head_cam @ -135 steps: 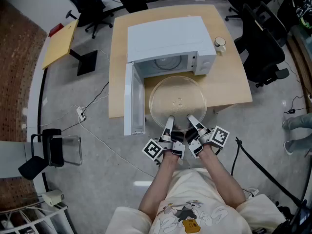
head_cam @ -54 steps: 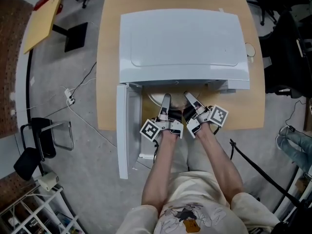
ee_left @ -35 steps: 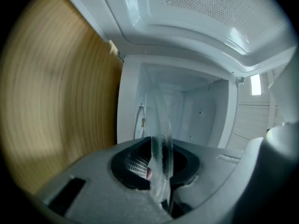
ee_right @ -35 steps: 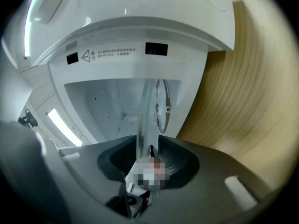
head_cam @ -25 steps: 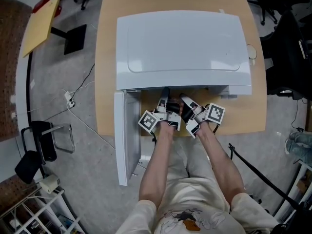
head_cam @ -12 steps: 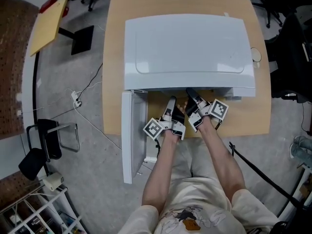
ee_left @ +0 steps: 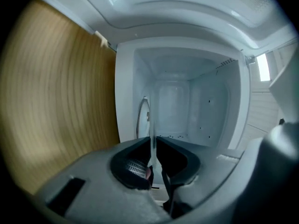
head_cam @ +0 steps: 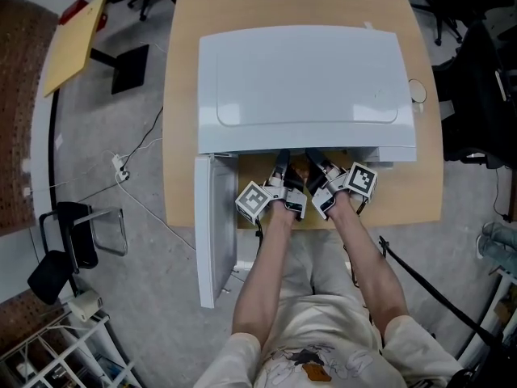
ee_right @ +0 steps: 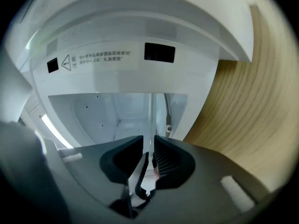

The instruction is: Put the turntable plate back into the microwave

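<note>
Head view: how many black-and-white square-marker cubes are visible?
2. One marker cube sits beside the open white microwave door; the other marker cube is further right, over the light wooden table. No more seem hidden.

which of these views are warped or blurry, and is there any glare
Head view: sharp, evenly lit, no glare on the microwave top. Left gripper view: heavy fisheye, black corners, the wooden table smeared, a bright strip glaring at right. Right gripper view: same fisheye, the warning label bows, the turntable plate only a faint edge-on line.
</note>
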The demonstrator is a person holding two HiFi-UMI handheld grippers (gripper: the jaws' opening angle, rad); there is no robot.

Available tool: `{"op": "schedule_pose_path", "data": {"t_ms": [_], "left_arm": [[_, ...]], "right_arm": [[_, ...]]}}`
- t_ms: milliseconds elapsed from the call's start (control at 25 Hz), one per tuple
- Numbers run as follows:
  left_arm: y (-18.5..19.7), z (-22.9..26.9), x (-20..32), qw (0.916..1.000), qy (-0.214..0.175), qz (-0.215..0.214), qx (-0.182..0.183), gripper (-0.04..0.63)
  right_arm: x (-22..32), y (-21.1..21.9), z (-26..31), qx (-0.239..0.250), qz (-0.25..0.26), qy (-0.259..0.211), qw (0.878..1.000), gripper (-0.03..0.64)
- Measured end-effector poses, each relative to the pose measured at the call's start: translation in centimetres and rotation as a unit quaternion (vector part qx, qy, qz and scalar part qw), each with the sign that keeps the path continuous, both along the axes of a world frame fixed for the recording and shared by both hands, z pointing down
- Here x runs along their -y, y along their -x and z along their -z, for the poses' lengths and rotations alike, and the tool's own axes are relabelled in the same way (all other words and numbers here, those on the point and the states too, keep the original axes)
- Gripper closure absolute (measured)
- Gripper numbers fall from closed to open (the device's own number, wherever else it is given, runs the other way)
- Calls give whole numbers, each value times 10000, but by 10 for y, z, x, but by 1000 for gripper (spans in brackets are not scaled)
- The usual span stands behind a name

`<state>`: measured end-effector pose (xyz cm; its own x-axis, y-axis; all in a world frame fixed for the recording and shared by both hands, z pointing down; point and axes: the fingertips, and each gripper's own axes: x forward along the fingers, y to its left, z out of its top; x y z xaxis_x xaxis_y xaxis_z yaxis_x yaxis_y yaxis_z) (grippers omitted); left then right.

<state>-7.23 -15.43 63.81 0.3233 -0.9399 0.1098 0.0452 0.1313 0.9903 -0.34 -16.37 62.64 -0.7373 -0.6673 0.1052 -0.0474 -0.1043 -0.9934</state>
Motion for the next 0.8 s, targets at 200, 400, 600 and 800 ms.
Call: {"op": "schedule_pose_path", "data": {"t_ms": [200, 400, 600, 800], "left_arm": [[3, -4, 15, 9999, 98, -66, 90, 563], [3, -7, 16, 9994, 214, -147, 229, 563], [2, -9, 12, 9993, 271, -213, 142, 565], [1, -10, 12, 9988, 409, -276, 64, 544]], "right_arm": [[-10, 7, -6, -57, 170, 119, 9998, 551], [-3, 10, -12, -161, 277, 192, 9993, 574], [-1, 14, -14, -187, 382, 181, 9989, 584], [3, 11, -19, -186, 250, 334, 9990, 586]]}}
